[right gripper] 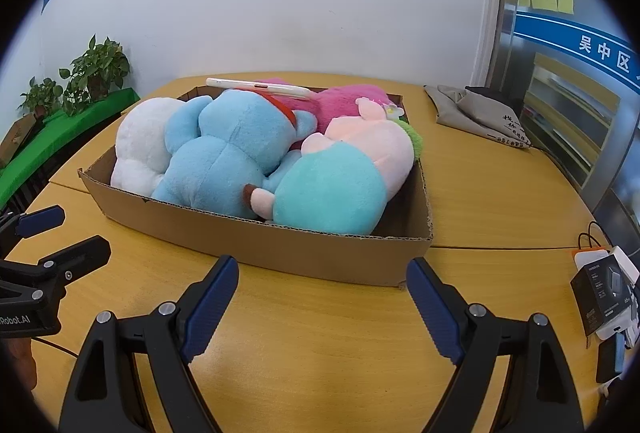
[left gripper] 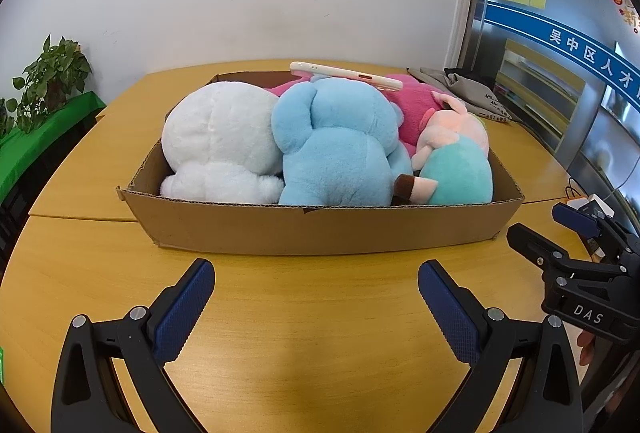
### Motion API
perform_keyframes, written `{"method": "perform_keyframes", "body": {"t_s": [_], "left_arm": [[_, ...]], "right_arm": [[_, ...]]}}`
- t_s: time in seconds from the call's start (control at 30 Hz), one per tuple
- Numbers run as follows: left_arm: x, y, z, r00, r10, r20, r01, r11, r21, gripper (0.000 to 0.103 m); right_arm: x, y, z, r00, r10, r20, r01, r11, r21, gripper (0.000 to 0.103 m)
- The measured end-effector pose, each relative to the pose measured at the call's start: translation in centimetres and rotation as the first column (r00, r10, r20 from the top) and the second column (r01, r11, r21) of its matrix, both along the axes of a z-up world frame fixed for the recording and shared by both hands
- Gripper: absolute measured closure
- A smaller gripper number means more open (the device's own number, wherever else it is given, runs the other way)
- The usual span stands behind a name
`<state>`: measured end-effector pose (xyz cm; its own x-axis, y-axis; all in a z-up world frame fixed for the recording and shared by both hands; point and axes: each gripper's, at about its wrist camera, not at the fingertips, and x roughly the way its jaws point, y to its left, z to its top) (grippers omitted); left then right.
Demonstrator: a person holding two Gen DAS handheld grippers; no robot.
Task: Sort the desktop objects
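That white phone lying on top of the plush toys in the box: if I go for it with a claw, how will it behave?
The white phone is probably rigid and smooth, so it may slip between the pads. It rests on the soft blue plush and pink plush, so pressing down would likely sink or tilt it. Perched high in the cardboard box, it could slide off.

The yellow wooden tabletop (left gripper: 320, 313) is made of separate sections joined at visible seams. A shallow cardboard box (left gripper: 320, 229) sits directly on it near the middle. A grey cloth bag (right gripper: 476, 113) lies on the far right part, and small packaged boxes (right gripper: 600, 293) sit at the right edge.
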<state>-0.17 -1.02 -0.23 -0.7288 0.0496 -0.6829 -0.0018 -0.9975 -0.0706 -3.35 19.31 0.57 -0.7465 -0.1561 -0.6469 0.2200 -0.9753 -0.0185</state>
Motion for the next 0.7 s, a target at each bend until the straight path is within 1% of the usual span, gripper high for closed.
{"method": "perform_keyframes", "body": {"t_s": [0.1,0.17,0.27,0.3,0.33,0.43,0.5,0.53,0.6,0.67,0.7], "left_arm": [[-0.2,-1.4,-0.3,1.000,-0.004,0.005,0.004,1.000,0.017,0.000],[-0.4,-2.3,-0.5,1.000,-0.007,0.008,0.007,1.000,0.028,0.000],[-0.6,-3.7,-0.8,1.000,-0.011,0.013,0.011,0.999,0.045,0.000],[-0.7,-4.1,-0.9,1.000,-0.013,0.014,0.012,0.999,0.051,0.000],[-0.6,-5.0,-1.3,1.000,-0.010,0.022,0.009,0.999,0.042,0.000],[-0.1,-8.7,-3.1,0.998,0.009,0.057,-0.008,1.000,-0.021,0.000],[0.3,-11.3,-4.3,0.996,0.028,0.084,-0.023,0.998,-0.057,0.000],[0.6,-13.1,-5.0,0.994,0.038,0.106,-0.032,0.998,-0.058,0.000],[1.1,-16.1,-6.2,0.988,0.020,0.151,-0.016,1.000,-0.024,0.000],[1.5,-18.5,-7.7,0.983,-0.024,0.182,0.023,1.000,0.007,0.000],[1.7,-19.4,-8.3,0.980,-0.042,0.196,0.042,0.999,0.008,0.000]], "right_arm": [[-0.2,-0.1,-0.1,1.000,0.003,0.010,-0.003,1.000,0.015,0.017],[0.0,0.1,-0.3,1.000,0.010,-0.007,-0.010,1.000,0.014,0.017],[-0.4,0.0,-0.6,0.999,0.035,0.012,-0.035,0.999,0.037,0.017],[-0.4,0.3,-0.7,0.999,0.047,0.010,-0.047,0.998,0.031,0.017],[-0.4,0.8,-1.0,0.998,0.066,0.009,-0.066,0.997,0.027,0.017],[-0.4,3.2,-2.5,0.990,0.139,0.014,-0.139,0.990,0.035,0.017],[-0.5,5.3,-4.3,0.982,0.182,0.048,-0.185,0.981,0.056,0.017],[-0.6,6.6,-5.2,0.977,0.200,0.072,-0.204,0.977,0.065,0.017],[-0.9,9.3,-6.8,0.965,0.231,0.123,-0.242,0.967,0.078,0.017],[-1.2,11.7,-7.8,0.947,0.263,0.184,-0.280,0.957,0.073,0.017],[-1.4,12.9,-8.3,0.935,0.279,0.217,-0.300,0.952,0.068,0.017]]}}
